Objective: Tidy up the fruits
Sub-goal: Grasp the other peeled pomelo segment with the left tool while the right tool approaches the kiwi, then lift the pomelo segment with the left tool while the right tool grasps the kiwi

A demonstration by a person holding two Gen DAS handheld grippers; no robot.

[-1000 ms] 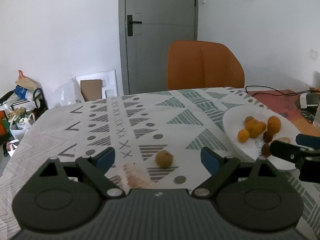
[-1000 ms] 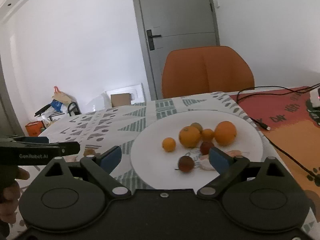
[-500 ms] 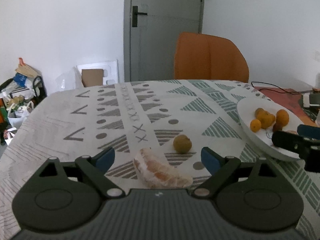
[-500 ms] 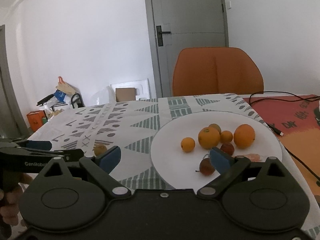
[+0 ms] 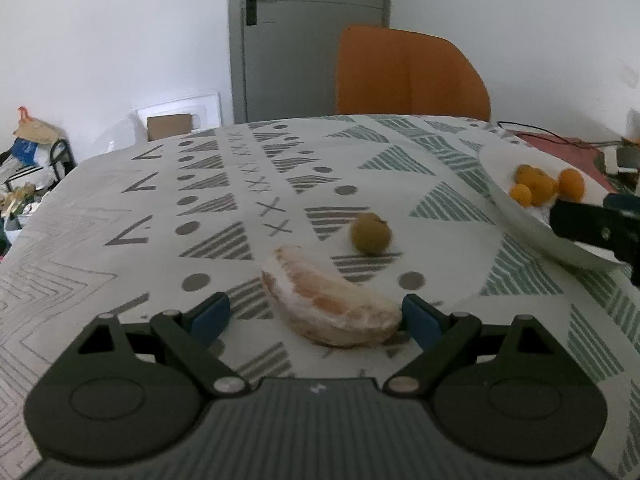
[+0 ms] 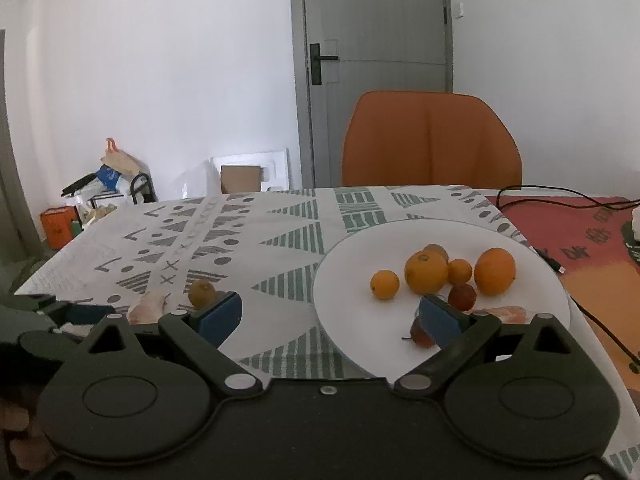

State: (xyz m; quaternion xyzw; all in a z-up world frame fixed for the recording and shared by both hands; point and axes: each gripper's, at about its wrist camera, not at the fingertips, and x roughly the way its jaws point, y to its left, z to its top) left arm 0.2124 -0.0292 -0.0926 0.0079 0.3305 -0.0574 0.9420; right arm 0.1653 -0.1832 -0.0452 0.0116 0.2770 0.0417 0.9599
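**White plate at right, two fruits loose on the cloth**

White plate (image 6: 344, 280) sits on the patterned tablecloth (image 5: 200, 208) and carries several oranges (image 6: 426, 272), two small reddish fruits (image 6: 462, 296) and a peeled segment at its near rim. We see the left gripper (image 5: 316, 318) with jaws wide apart around a pale peeled citrus wedge (image 5: 332, 308) lying on the cloth; its right pad is at the wedge's tip, contact unclear. A small yellow-green fruit (image 5: 370, 233) lies just beyond. The right gripper (image 6: 330, 314) is open and empty, low over the plate's near left edge.
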